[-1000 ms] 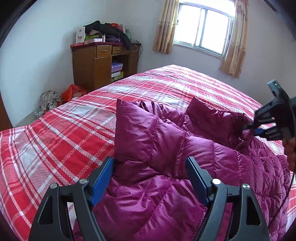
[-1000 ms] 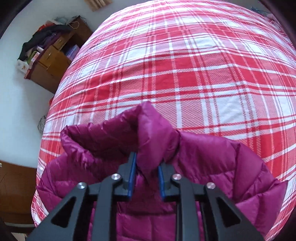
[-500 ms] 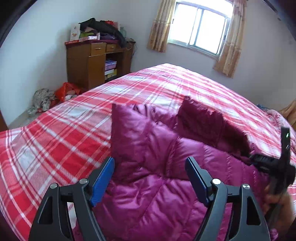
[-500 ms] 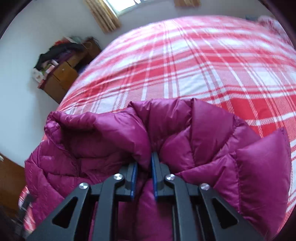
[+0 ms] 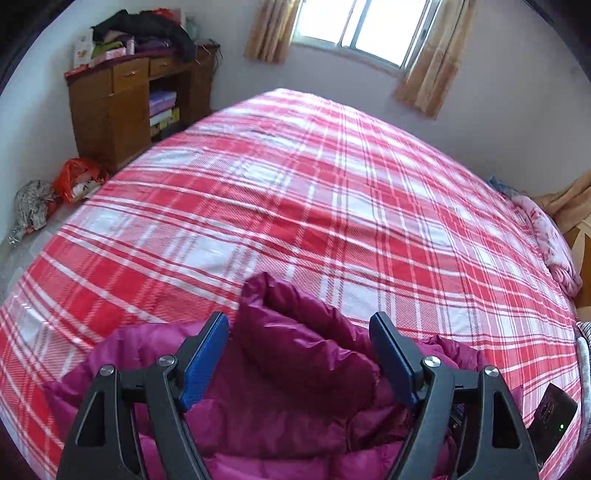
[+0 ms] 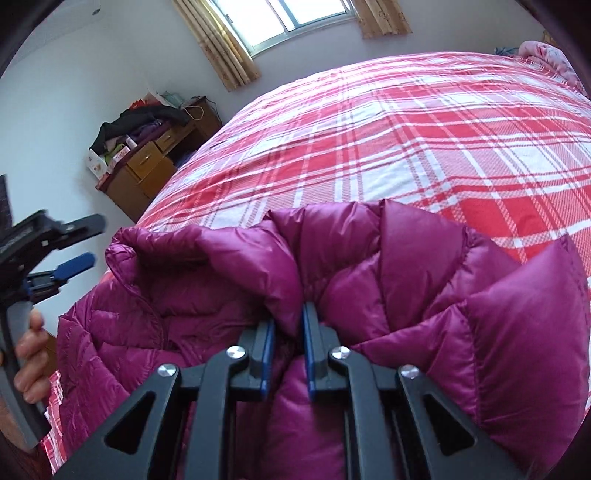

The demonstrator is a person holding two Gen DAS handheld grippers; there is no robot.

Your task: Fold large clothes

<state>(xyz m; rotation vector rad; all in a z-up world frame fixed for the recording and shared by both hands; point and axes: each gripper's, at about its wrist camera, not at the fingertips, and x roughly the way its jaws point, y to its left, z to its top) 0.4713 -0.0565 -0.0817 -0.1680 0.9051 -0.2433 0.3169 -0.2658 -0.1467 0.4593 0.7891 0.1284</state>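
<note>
1. Bed (image 5: 332,192): red and white plaid sheet, fills the space ahead of both tongs in both views.
2. Jacket (image 6: 369,280): puffy magenta quilted one, lying on the near part of the bed, bunched up right at both tongs. In the left wrist view a folded ridge of it (image 5: 295,332) rises between the two fingers; the rest spreads below and to either side.
3. Cabinet (image 5: 122,103): brown wood, far ahead and left of the left tongs, against the wall. Pile of clothes (image 5: 147,29) on top, books or boxes on its open shelf.
4. Window (image 5: 365,29): far ahead of the left tongs, tan curtains either side.
5. Left tongs (image 5: 299,354): jaws wide apart, blue pads straddling the jacket ridge without clamping it. Can't tell if the pads touch the fabric. In the right wrist view they sit far left (image 6: 74,243), off the jacket's left edge, held by a hand (image 6: 29,354).
6. Right tongs (image 6: 288,332): jaws narrow, pinched on a fold of the jacket, fabric bulging up and around both sides of the fingers.
7. Orange bag (image 5: 77,177): on the floor beside the cabinet, left of the left tongs, with a grey bundle next to it.
</note>
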